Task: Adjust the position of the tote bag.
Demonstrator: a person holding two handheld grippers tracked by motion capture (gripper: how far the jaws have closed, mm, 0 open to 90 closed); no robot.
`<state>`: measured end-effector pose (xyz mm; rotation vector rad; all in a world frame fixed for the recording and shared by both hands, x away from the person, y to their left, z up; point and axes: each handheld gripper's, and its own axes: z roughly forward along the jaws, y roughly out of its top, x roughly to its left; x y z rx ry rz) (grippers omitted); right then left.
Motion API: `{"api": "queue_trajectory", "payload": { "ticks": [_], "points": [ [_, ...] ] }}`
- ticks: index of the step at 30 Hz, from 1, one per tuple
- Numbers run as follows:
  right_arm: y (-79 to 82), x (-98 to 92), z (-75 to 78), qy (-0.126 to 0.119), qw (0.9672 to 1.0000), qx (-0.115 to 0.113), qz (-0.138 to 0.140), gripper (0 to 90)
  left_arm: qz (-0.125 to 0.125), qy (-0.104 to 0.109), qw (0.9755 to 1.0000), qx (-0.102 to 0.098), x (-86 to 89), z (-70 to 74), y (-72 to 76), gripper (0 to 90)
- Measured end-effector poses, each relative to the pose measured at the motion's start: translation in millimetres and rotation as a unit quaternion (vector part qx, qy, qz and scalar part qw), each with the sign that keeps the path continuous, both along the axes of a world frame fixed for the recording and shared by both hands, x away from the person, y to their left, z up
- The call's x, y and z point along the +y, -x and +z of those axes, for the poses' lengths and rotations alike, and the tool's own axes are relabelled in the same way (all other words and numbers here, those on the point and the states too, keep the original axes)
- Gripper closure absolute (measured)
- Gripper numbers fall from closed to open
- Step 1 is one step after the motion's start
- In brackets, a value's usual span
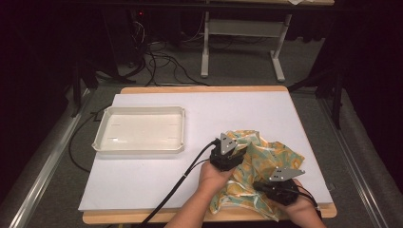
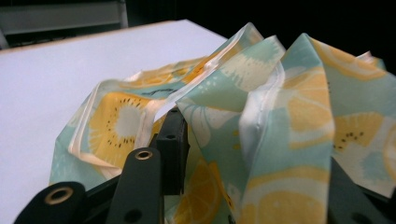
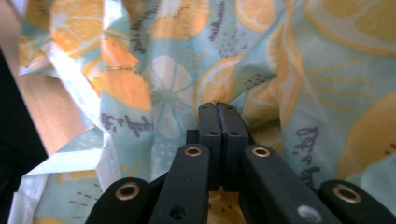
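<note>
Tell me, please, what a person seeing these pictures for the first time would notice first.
The eye goes first to the crumpled cloth with its yellow citrus print, lying at the near right of the white table. Both tools are at it: the right tool has its jaws shut together against the fabric, and the left tool has a fold draped between its jaws. An empty white tray sits apart at the left.

White tray (image 1: 139, 129) on table (image 1: 157, 175), upper left.

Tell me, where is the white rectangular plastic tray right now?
In the high view, the white rectangular plastic tray sits on the table's left half, well apart from the lemon-print cloth crumpled at the right front.
</note>
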<state>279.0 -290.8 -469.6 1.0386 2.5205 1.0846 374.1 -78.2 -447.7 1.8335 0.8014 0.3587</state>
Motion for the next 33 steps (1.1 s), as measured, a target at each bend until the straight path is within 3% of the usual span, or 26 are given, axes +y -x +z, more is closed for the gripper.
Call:
{"api": "queue_trajectory", "payload": {
  "ticks": [3,4,8,10,12,13,15,19,22,23,24,27,30,32,33],
  "points": [
    [1.5,-1.2,4.2,-0.015,0.9999,-0.001,0.004,89.4,0.003,0.003,0.9999,0.014,0.7,-4.8,-2.7,56.5],
    [2.5,-2.2,6.7,-0.021,0.9997,-0.009,0.005,84.9,0.001,0.000,0.9999,0.015,1.2,-5.6,-1.7,54.2],
    [5.6,-4.6,25.1,-0.049,0.9966,-0.065,-0.010,73.1,0.003,-0.004,0.9998,0.018,7.4,-10.4,2.9,48.5],
    [4.1,-4.0,35.3,-0.058,0.9945,-0.085,-0.018,72.2,0.003,-0.001,0.9997,0.023,12.3,-14.0,6.1,47.3],
    [-0.7,-2.6,44.1,-0.053,0.9919,-0.109,-0.035,74.3,-0.006,-0.003,0.9995,0.030,16.7,-16.7,10.6,45.4],
    [-5.4,-1.7,46.9,-0.049,0.9917,-0.110,-0.044,75.3,-0.009,0.000,0.9995,0.031,19.1,-17.4,14.2,43.6],
    [-14.2,-0.8,50.2,-0.033,0.9892,-0.127,-0.066,79.4,-0.012,0.002,0.9996,0.025,23.8,-17.5,21.1,43.0],
    [-41.8,-2.1,50.7,-0.017,0.9868,-0.123,-0.104,84.6,-0.014,0.003,0.9996,0.023,27.7,-19.5,31.2,43.2],
    [-56.0,2.1,43.8,0.028,0.9857,-0.123,-0.112,88.5,-0.016,0.003,0.9996,0.021,28.3,-20.1,36.9,43.2],
    [-61.6,2.2,39.9,0.053,0.9831,-0.129,-0.119,90.0,-0.017,0.002,0.9996,0.021,29.1,-19.9,38.7,43.2],
    [-66.4,-0.3,37.6,0.058,0.9812,-0.130,-0.130,90.0,-0.018,0.003,0.9997,0.019,29.5,-20.0,39.7,43.2],
    [-77.0,-12.7,35.4,0.060,0.9751,-0.130,-0.169,90.0,-0.020,0.005,0.9996,0.021,33.7,-20.6,42.1,42.9],
    [-85.3,-24.5,34.1,0.057,0.9730,-0.122,-0.188,90.0,-0.021,0.014,0.9993,0.028,36.9,-22.5,43.1,42.4],
    [-87.6,-28.5,33.2,0.046,0.9731,-0.115,-0.194,90.0,-0.023,0.018,0.9991,0.030,38.3,-23.0,44.8,42.2],
    [-85.8,-28.6,34.9,0.035,0.9751,-0.112,-0.188,83.7,-0.023,0.018,0.9992,0.029,38.4,-23.1,45.7,42.1]
  ]
}}
